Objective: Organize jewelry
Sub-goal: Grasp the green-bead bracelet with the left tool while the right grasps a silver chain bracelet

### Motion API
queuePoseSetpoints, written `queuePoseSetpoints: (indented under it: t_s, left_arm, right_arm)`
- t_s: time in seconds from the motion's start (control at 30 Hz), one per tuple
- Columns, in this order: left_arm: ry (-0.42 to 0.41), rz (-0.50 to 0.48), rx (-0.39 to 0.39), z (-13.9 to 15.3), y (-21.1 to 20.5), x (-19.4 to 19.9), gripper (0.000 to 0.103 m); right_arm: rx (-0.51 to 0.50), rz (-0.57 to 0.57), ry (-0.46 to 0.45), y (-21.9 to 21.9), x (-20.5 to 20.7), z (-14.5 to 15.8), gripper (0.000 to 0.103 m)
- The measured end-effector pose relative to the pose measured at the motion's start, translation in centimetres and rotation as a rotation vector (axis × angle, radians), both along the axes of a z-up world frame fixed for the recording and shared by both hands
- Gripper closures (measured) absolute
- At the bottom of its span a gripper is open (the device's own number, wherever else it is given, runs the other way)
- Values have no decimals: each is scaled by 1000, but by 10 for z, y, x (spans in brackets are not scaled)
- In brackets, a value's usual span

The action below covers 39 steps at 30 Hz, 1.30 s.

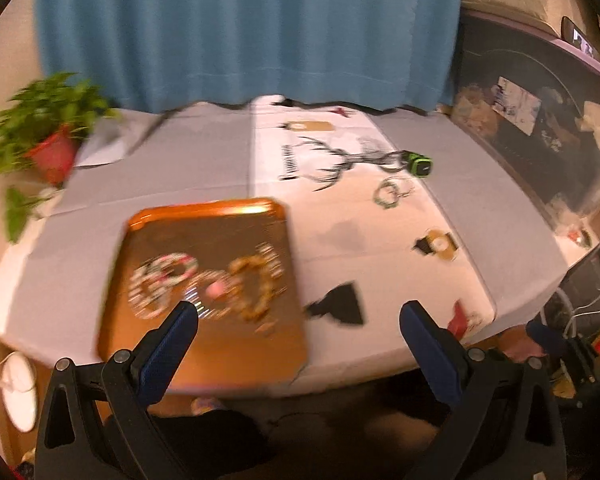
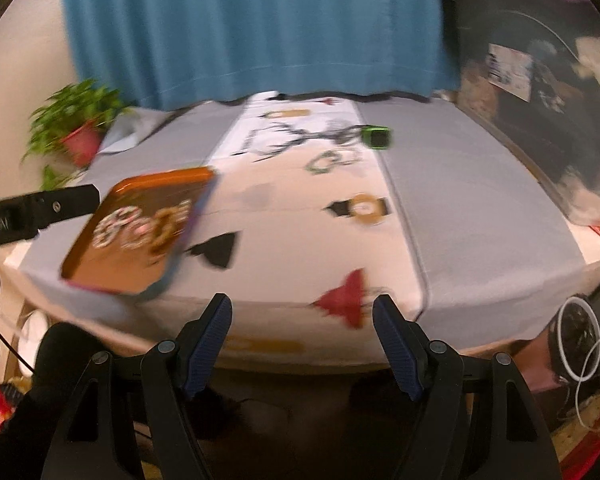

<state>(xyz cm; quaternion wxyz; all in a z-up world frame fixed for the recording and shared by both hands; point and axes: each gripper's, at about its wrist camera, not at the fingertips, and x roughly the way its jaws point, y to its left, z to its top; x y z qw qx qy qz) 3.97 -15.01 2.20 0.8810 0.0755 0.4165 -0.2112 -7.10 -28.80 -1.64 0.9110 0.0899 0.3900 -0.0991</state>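
An orange tray (image 1: pixel 220 212) (image 2: pixel 84 256) lies near the table's front left edge with several bead bracelets (image 1: pixel 208 284) (image 2: pixel 140 224) piled in it. More bracelets (image 1: pixel 392 192) (image 2: pixel 332 160) and a green watch (image 1: pixel 418 159) (image 2: pixel 376 136) rest further back on the white printed runner. My left gripper (image 1: pixel 300 310) is open above the front edge, its left finger over the tray, nothing between its fingers. My right gripper (image 2: pixel 302 304) is open too, empty, over the table's front edge. Both views are blurred. The left tool's body (image 2: pixel 40 208) shows at the left of the right wrist view.
A grey cloth with a printed runner (image 1: pixel 332 216) covers the table. A potted plant (image 1: pixel 48 132) (image 2: pixel 76 128) stands at the back left, a blue curtain (image 1: pixel 244 28) behind. A dark cabinet (image 1: pixel 540 120) borders the right side. White cables (image 2: pixel 580 352) hang at the lower right.
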Motion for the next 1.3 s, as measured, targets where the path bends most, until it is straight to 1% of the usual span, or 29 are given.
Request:
queuePoseSetpoints:
  t_s: [0.1,0.2,0.3,0.33,0.4,0.43,0.5,0.57,0.63,0.73,0.87,0.9,0.97,1.0,1.03,1.07,1.13,1.17,1.2,1.23,1.27,1.3]
  left_arm:
    - [6,-47,-11,-6,-37,34,3]
    - [11,-123,-5,-15,-76,68,3]
    - [15,-209,41,-31,-116,101,3]
    - [26,-250,64,-41,-132,115,3]
    - [61,-300,96,-58,-156,137,3]
    - [86,-317,104,-67,-165,149,3]
    - [124,-322,114,-81,-179,168,3]
    - [142,-308,114,-92,-187,185,3]
    - [174,-318,106,-101,-196,202,3]
    - [187,-351,148,-114,-209,217,4]
    - [193,-399,223,-130,-220,224,9]
    - [198,-403,215,-132,-220,226,8]
    - [194,-401,206,-132,-219,229,10]
    - [193,-405,207,-132,-219,230,12]
    - [189,-407,203,-131,-219,230,20]
    - [183,-410,197,-130,-219,230,26]
    - [170,-441,190,-126,-222,226,55]
    - [167,-456,189,-125,-224,223,61]
    - [165,-467,188,-125,-227,222,71]
    - [161,-493,185,-124,-230,218,86]
    - [160,-515,186,-124,-233,214,96]
    - [158,-534,192,-124,-236,210,102]
  right_arm:
    - [-12,-38,5,-33,18,-3,30]
    - [-28,-56,7,-62,42,-6,30]
    - [-38,-58,9,-97,81,-10,29]
    - [-40,-55,12,-105,92,-12,29]
    - [-42,-50,18,-125,125,-19,29]
    - [-40,-47,23,-131,136,-21,29]
    - [-28,-27,31,-147,170,-30,29]
    - [-18,-23,40,-157,195,-37,29]
    - [1,-2,42,-163,217,-43,29]
    - [4,20,58,-168,250,-56,29]
    - [-15,44,93,-170,283,-76,29]
    - [-16,47,103,-170,288,-81,29]
    - [-23,50,134,-170,298,-92,28]
    - [-57,52,123,-168,297,-93,26]
    - [-90,59,112,-167,296,-93,26]
    - [-93,52,116,-169,294,-93,25]
    - [-64,25,116,-175,292,-94,25]
    - [-52,18,115,-178,290,-94,25]
    - [-59,15,117,-177,290,-93,25]
    - [-64,14,117,-176,289,-93,26]
    - [-73,16,116,-173,288,-92,38]
    - [-66,37,106,-171,287,-91,51]
